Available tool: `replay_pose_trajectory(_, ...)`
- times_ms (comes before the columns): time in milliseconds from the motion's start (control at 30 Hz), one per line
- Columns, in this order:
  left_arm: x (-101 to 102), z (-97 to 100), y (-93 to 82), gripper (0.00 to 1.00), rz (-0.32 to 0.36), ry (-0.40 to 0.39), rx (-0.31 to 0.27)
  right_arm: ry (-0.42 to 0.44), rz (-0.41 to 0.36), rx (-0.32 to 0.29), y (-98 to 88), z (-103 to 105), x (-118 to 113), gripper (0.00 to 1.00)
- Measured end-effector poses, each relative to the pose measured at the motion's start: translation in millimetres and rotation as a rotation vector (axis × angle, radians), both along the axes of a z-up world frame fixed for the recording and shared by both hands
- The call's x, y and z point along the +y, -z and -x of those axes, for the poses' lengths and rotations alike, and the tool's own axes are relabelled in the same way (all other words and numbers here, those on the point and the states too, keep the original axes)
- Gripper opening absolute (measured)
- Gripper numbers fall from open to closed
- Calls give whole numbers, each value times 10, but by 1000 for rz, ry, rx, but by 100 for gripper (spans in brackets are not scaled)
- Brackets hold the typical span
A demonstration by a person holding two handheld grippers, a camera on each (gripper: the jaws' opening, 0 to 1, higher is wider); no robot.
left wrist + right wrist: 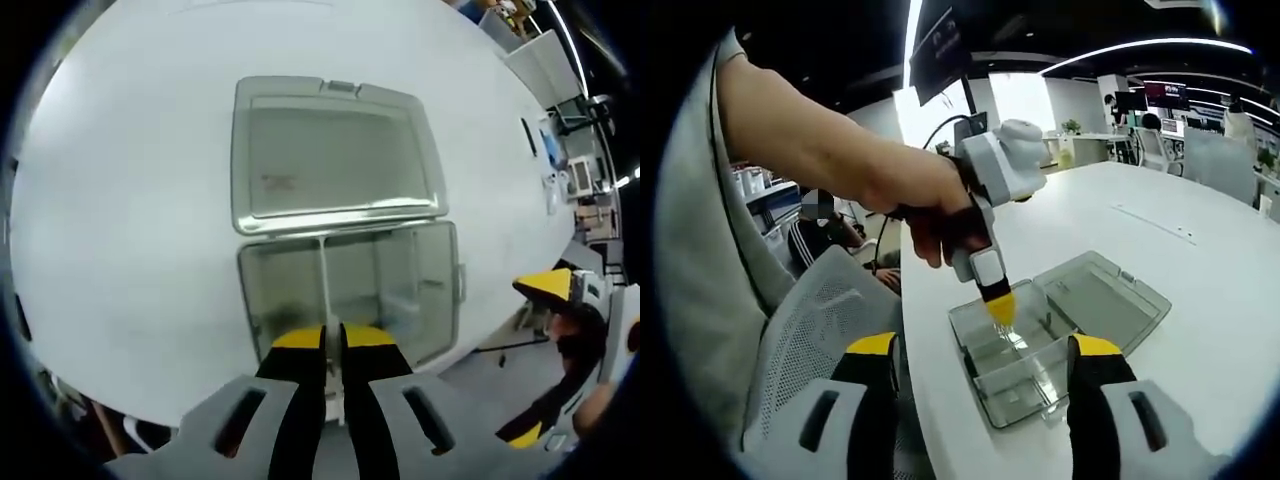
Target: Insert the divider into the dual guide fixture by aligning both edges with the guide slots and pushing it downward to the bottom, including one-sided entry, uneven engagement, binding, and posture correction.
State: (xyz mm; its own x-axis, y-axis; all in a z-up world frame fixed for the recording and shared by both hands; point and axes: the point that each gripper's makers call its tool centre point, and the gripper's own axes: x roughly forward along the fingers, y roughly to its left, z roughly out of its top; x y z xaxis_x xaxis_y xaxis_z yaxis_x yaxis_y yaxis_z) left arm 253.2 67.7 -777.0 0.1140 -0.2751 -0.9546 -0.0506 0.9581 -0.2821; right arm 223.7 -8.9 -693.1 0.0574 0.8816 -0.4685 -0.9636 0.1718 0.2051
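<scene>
left gripper (332, 345) clamped on thin clear plastic divider (323, 290) | in clear box (445, 290) | right gripper (980, 365) jaws apart | divider likely light, stiff, slippery: grip top edge centrally

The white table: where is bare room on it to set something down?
The white table is bare beyond the open lid of the clear box, toward the far desks. It is crowded at the box, where the left gripper holds the divider in the box; the right gripper hovers open.

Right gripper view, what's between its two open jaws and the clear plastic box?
Only bare white table edge; the right gripper hangs short of the clear plastic box, where the left gripper holds the transparent divider.
</scene>
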Motion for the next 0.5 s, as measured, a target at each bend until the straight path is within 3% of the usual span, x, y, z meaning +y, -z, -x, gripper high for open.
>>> replay_pose_trajectory(500, -22, 0, 14, 2, -36, 34, -4, 5, -1, 3, 13, -2, -7, 65)
